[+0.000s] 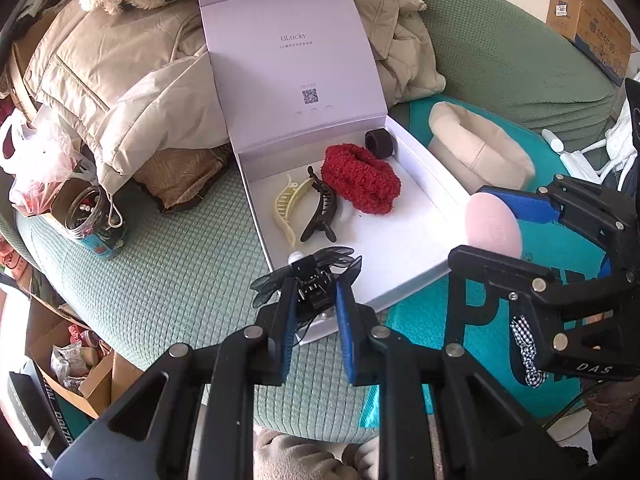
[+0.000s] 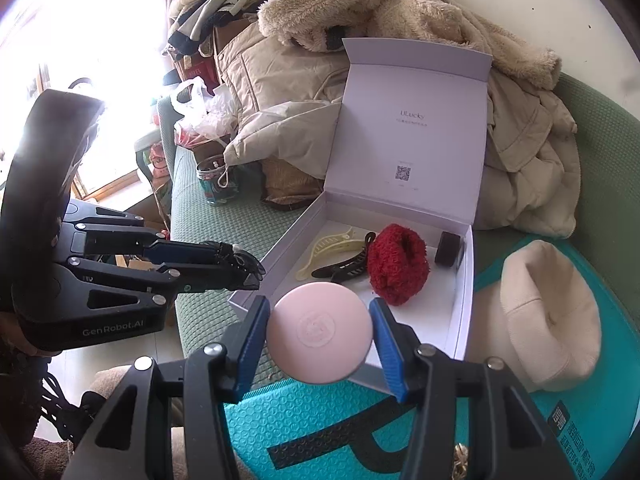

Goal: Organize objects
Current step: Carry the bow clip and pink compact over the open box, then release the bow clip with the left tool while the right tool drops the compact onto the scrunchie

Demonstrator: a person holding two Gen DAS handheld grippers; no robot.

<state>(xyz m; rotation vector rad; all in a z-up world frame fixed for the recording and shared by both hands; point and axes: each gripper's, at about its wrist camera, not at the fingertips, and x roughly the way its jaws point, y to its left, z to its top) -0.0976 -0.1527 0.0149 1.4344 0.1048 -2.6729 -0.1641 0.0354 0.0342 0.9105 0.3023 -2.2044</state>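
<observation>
An open white box (image 1: 404,276) (image 2: 460,320) lies on the green sofa. Inside it are a cream hair claw (image 1: 286,204) (image 2: 332,246), a dark hair claw (image 1: 320,210) (image 2: 348,266), a red fluffy scrunchie (image 1: 360,180) (image 2: 396,262) and a small dark band (image 1: 379,142) (image 2: 447,249). My left gripper (image 1: 316,292) (image 2: 244,268) is shut on a dark flower-shaped hair clip (image 1: 310,274), held over the box's near left corner. My right gripper (image 2: 320,336) (image 1: 476,224) is shut on a round pink compact (image 2: 319,334) (image 1: 494,226) at the box's near right edge.
Beige coats (image 1: 116,80) and a fleece are piled behind the box. A cream hat (image 2: 548,312) (image 1: 480,152) lies on a teal bag (image 2: 320,420) to the right. A tin with a cord (image 1: 94,220) and a plastic bag (image 1: 36,160) sit at the left.
</observation>
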